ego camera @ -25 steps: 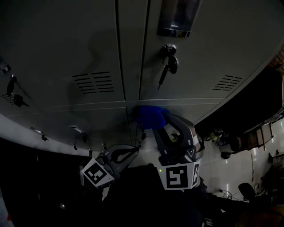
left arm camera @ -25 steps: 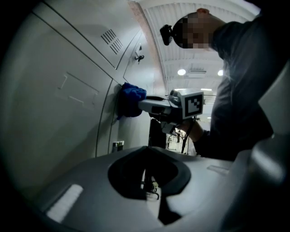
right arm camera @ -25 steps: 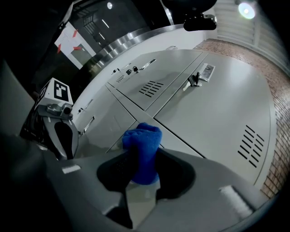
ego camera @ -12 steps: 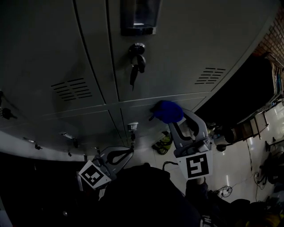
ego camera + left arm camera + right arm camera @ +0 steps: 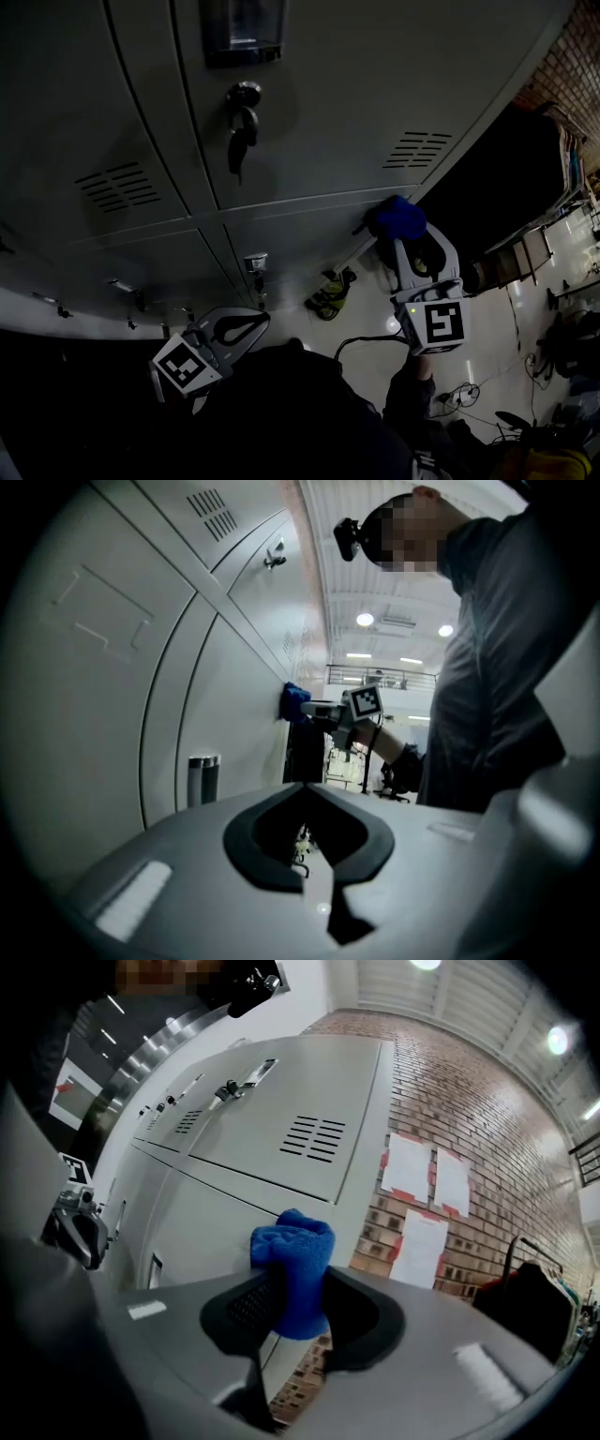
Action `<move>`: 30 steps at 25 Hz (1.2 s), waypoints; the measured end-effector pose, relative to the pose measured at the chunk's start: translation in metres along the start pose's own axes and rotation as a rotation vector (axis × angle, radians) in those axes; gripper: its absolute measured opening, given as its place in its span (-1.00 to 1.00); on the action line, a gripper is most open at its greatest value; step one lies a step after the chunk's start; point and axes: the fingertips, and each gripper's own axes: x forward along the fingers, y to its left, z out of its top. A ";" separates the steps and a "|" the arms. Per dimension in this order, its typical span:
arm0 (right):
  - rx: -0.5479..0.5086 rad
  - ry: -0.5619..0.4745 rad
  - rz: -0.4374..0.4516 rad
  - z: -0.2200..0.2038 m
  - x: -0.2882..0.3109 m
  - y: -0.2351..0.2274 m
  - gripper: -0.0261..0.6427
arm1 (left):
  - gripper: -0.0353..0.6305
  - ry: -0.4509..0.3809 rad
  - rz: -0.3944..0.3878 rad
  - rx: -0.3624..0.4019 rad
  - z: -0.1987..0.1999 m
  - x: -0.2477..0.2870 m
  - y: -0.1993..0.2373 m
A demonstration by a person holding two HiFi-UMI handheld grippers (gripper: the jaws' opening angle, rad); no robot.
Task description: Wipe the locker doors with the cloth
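The bank of grey locker doors (image 5: 328, 112) fills the upper left and centre of the head view, and ends on the right beside a brick wall (image 5: 450, 1101). The step in hand looks like wiping along the band where an upper door meets the one below, out at the bank's last corner. To do it well, the pad should stay flat and pressed on the metal, run right to the door's edge without slipping onto the brick, and pass under the vent slots (image 5: 417, 148) rather than snag them. The key hanging in the lock (image 5: 242, 127) is well apart to the upper left and should be left alone. The person's right arm reaches forward and out to the right of the frame, with the right gripper (image 5: 401, 234) pointing up at the lockers. Its jaws are clamped on the blue cloth (image 5: 397, 217), which bulges past the tips and appears to touch the door just by that seam. The left gripper (image 5: 305, 786) hangs low at the lower left, close to the body and clear of the doors. Its tips are together and nothing is between them.
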 end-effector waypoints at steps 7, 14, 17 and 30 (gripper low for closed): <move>0.014 0.032 -0.085 -0.013 -0.007 -0.016 -0.56 | -0.89 0.023 -0.026 -0.028 -0.008 -0.001 -0.005; 0.037 -0.088 0.121 0.018 -0.012 0.065 -0.56 | -0.89 0.010 -0.049 -0.079 -0.023 -0.004 -0.002; 0.035 -0.114 0.228 0.024 -0.002 0.109 -0.56 | -0.89 0.004 -0.047 -0.087 -0.028 -0.007 0.002; 0.147 -0.190 0.518 0.050 0.030 0.219 -0.56 | -0.89 -0.030 -0.018 -0.056 -0.026 -0.022 0.004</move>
